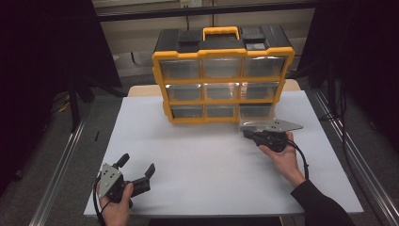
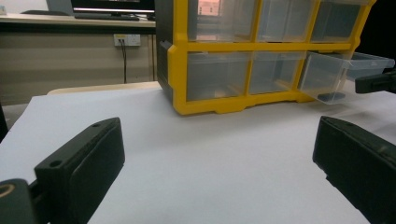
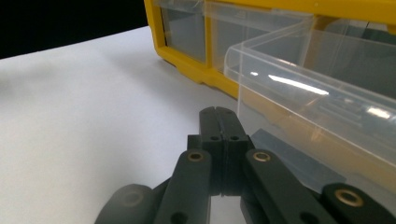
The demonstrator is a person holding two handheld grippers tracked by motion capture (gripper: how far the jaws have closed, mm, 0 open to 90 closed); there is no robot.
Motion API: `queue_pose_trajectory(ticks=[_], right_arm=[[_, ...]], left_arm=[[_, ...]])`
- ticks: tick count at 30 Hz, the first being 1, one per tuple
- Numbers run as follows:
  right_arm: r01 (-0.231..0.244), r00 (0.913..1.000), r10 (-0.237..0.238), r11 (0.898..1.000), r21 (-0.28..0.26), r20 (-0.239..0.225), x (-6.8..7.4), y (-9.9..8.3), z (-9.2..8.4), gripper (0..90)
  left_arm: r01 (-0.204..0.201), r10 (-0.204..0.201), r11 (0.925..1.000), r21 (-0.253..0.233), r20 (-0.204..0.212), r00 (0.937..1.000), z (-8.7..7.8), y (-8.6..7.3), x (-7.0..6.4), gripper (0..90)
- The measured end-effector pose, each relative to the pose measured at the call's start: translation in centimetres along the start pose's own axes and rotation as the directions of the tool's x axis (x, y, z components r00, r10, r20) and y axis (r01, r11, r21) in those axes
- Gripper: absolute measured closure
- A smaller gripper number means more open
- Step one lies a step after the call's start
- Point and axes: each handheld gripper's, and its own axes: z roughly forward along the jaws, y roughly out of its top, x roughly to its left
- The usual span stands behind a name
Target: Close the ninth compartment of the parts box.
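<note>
right gripper view: the right gripper [image 3: 218, 114] has its jaws pressed together on nothing, tips just beside the front of the pulled-out clear drawer [image 3: 299, 93] in the bottom right of the yellow organizer [image 3: 187, 58]. the left gripper [image 1: 136, 175] rests spread wide on the white table [image 1: 197, 160], well apart from it.

A white table [image 1: 202, 160] fills the frame's centre. A wall socket [image 2: 126, 39] sits upper left, a dark cable hanging below.
</note>
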Motion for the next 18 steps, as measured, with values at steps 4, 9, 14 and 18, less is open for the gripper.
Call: queue_pose_trajectory(ticks=[4,9,14,18], right_arm=[[0.011,0.9997,-0.011,1.0,0.012,0.022,-0.2,0.04,0.03,90.0],[0.02,0.9988,-0.022,0.999,0.025,0.045,-0.34,0.0,0.04,90.0],[0.027,0.9978,-0.029,0.999,0.023,0.06,-0.6,0.0,0.02,90.0],[0.03,0.9954,-0.033,0.999,0.029,0.09,-0.85,-0.1,0.05,90.0]], left_arm=[[0.002,-0.002,1.0,-0.001,0.001,1.0,0.01,0.01,0.03,2.3],[0.0,0.0,1.0,-0.002,-0.002,1.0,0.01,0.03,-0.03,2.3],[-0.002,0.002,1.0,-0.002,0.003,1.0,-0.03,0.03,-0.07,2.3],[0.003,-0.003,1.0,-0.002,0.007,1.0,0.02,-0.01,-0.12,2.3]])
